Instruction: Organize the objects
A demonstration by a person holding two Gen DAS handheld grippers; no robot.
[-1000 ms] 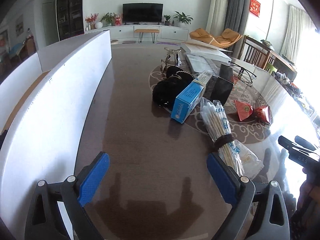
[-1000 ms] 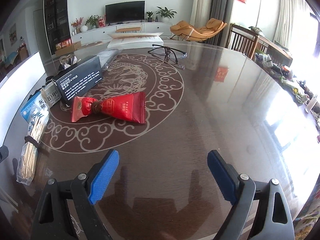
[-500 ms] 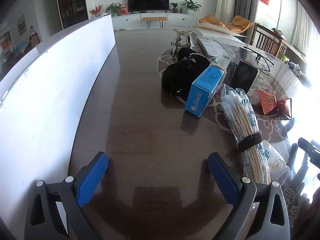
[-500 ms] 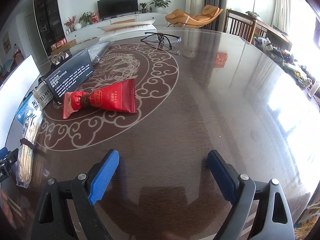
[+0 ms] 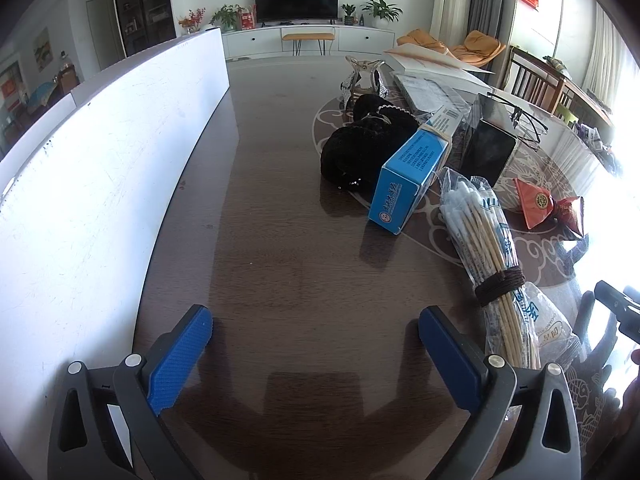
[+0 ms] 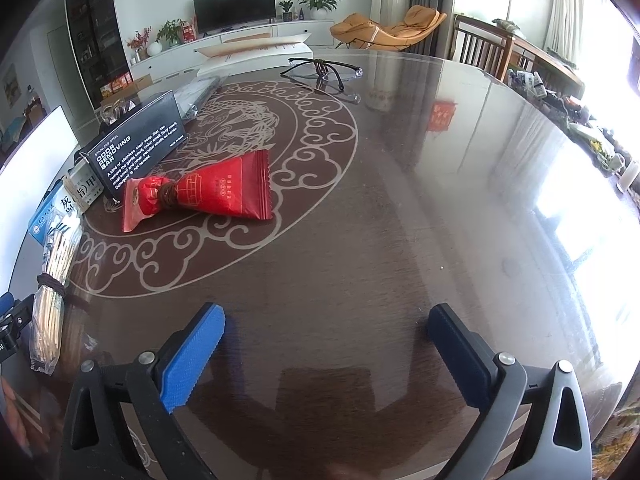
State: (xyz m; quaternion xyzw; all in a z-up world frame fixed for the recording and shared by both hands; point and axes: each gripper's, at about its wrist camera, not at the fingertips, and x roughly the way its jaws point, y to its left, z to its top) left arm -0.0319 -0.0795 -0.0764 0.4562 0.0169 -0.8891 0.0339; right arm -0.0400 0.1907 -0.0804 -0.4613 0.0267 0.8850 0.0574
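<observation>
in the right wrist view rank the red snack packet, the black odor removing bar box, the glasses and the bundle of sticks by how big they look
1. red snack packet
2. black box, close to the packet, so that order is unsure
3. bundle of sticks, long but thin
4. glasses, smallest, though farthest from the camera

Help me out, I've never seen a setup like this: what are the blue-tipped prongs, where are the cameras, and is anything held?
No robot here: a person holds a grasping tool in each hand, each with its own forward-looking camera. One picture shows the left tool, the other the right tool. Both are open and empty; the right tool's jaws have just been opening. On the dark table lie a red snack packet, a black box, eyeglasses, a blue box and a cotton swab bundle.
</observation>
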